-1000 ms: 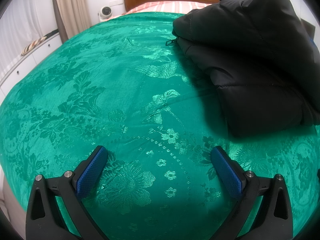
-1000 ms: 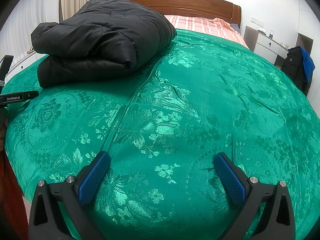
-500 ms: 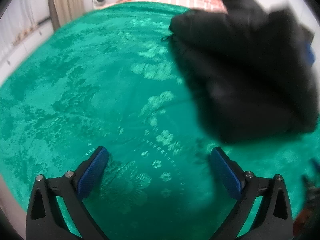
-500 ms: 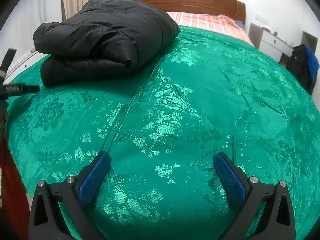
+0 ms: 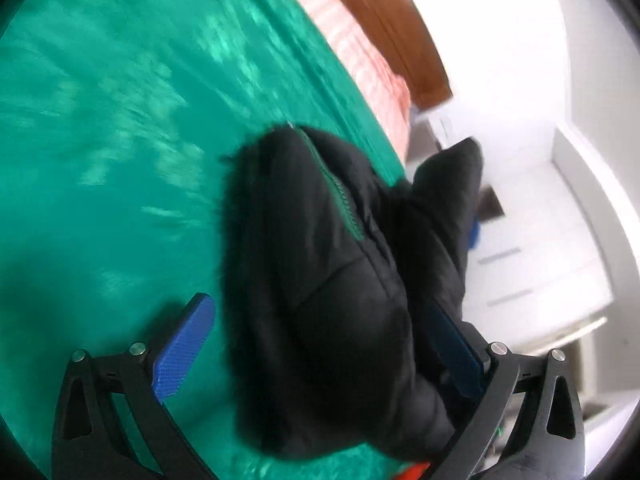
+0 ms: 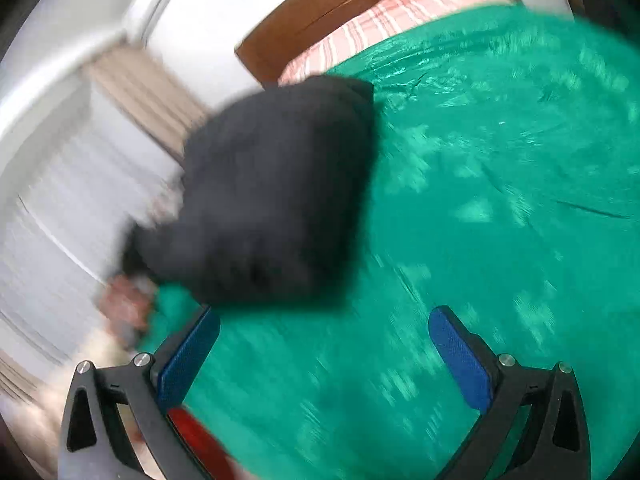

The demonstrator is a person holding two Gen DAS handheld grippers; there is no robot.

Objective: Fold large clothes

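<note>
The folded black puffer jacket (image 5: pixel 320 240) lies on the green patterned bedspread (image 5: pixel 100 140). In the left wrist view my left gripper (image 5: pixel 318 306) is open, and its blue pads (image 5: pixel 184 348) straddle the jacket's near end, with the right pad partly hidden behind the fabric. In the blurred, tilted right wrist view the jacket (image 6: pixel 272 192) sits to the upper left of my right gripper (image 6: pixel 325 315). That gripper is open over the bare bedspread (image 6: pixel 500 200) with nothing between its fingers.
A wooden headboard (image 5: pixel 400 28) and pink striped bedding (image 5: pixel 360 52) lie at the bed's far end. White cabinets (image 5: pixel 540 240) stand past the bed's edge. A curtain (image 6: pixel 144 92) hangs at the left, above a blurred hand (image 6: pixel 124 300) and something red (image 6: pixel 196 440).
My left gripper has swung right and closed in on the jacket, which now lies between its fingers. The right wrist view has tilted and moved fast, blurring everything. Both stay open.
</note>
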